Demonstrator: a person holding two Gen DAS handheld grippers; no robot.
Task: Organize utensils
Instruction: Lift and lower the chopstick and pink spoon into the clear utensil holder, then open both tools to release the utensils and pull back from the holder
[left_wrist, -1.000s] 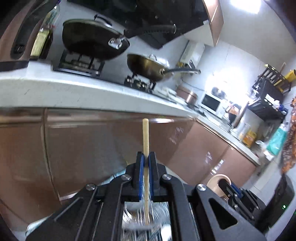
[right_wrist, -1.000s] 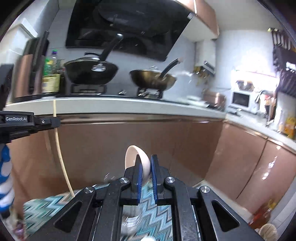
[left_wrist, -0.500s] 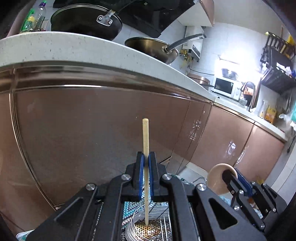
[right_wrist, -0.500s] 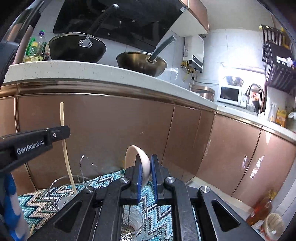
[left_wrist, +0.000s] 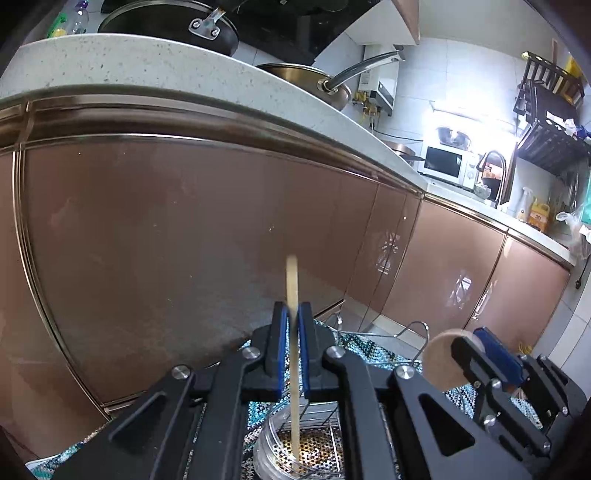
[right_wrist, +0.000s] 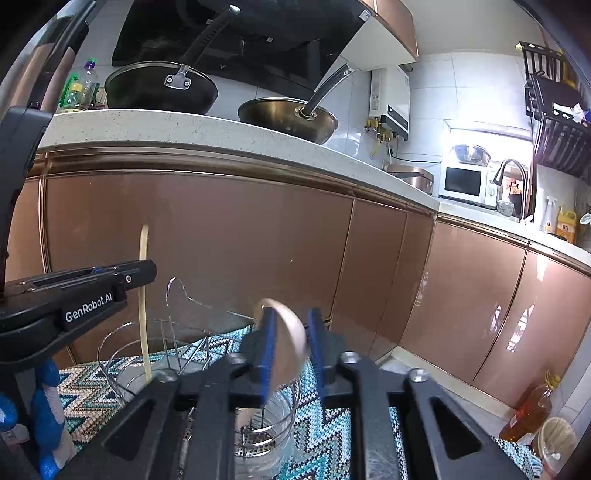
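The chopstick (left_wrist: 293, 354) stands upright between the fingers (left_wrist: 280, 343) of the left gripper (left_wrist: 291, 321), which sit nearly shut with their pads against it; its lower end hangs below them inside the wire utensil holder (left_wrist: 306, 443), just over the perforated base. To finish well, keep it vertical and part the fingers only a little, so it drops straight and does not tip over the rim. Beside it, the right gripper (right_wrist: 290, 332) has just been opening: its fingers (right_wrist: 267, 347) now stand apart around the pale spoon (right_wrist: 286, 336), which looks motion-blurred, so I judge it is slipping down into the holder compartment (right_wrist: 266, 424) below, though I cannot tell whether a pad touches it. Draw each gripper straight back and up, clear of the wire loops (right_wrist: 184, 291) just ahead of the fingers. Farther ahead is the brown cabinet front (right_wrist: 221, 240)
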